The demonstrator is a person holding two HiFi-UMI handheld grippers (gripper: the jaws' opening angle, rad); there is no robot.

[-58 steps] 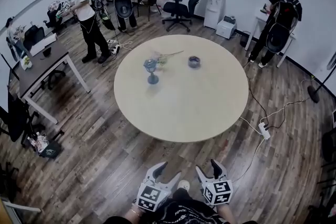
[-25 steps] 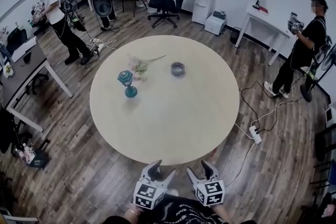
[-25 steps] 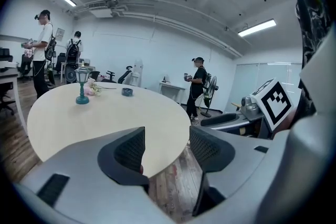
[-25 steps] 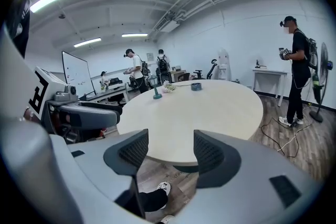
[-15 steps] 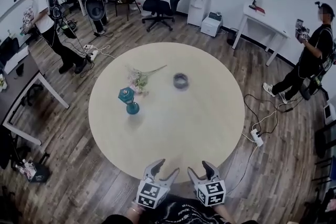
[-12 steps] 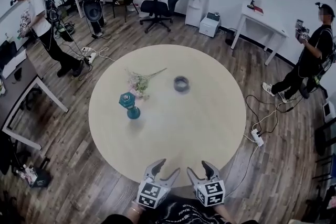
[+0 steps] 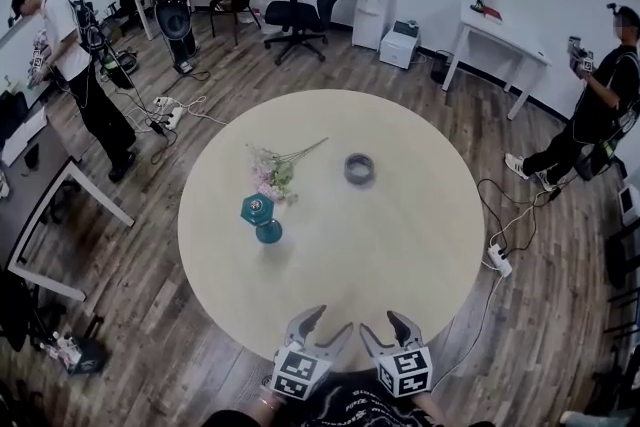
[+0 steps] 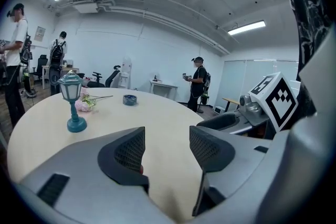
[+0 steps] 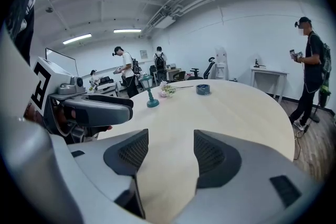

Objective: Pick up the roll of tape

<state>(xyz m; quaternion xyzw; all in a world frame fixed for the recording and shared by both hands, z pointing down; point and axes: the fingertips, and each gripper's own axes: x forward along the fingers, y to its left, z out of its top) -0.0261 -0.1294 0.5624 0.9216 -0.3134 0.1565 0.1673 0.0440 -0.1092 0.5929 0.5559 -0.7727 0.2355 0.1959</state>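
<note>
A dark grey roll of tape (image 7: 359, 169) lies flat on the round beige table (image 7: 420, 245), past its middle and toward the far right. It shows small and distant in the left gripper view as the tape (image 8: 129, 99) and in the right gripper view as the tape (image 9: 203, 89). My left gripper (image 7: 324, 328) and right gripper (image 7: 382, 329) hover side by side over the table's near edge, both open with nothing between the jaws. The left gripper (image 8: 166, 150) and right gripper (image 9: 169, 152) point across the tabletop toward the tape.
A teal lantern ornament (image 7: 260, 215) stands left of centre, with a pink flower sprig (image 7: 278, 170) behind it. Several people stand around the room, one at the right (image 7: 600, 110). A power strip and cable (image 7: 498, 260) lie on the floor right of the table. Office chairs (image 7: 300, 15) and desks line the far wall.
The table has come nearer and both grippers now reach over its near edge. The view has shifted, so tape and lantern sit lower and further right. Jaws unchanged.
</note>
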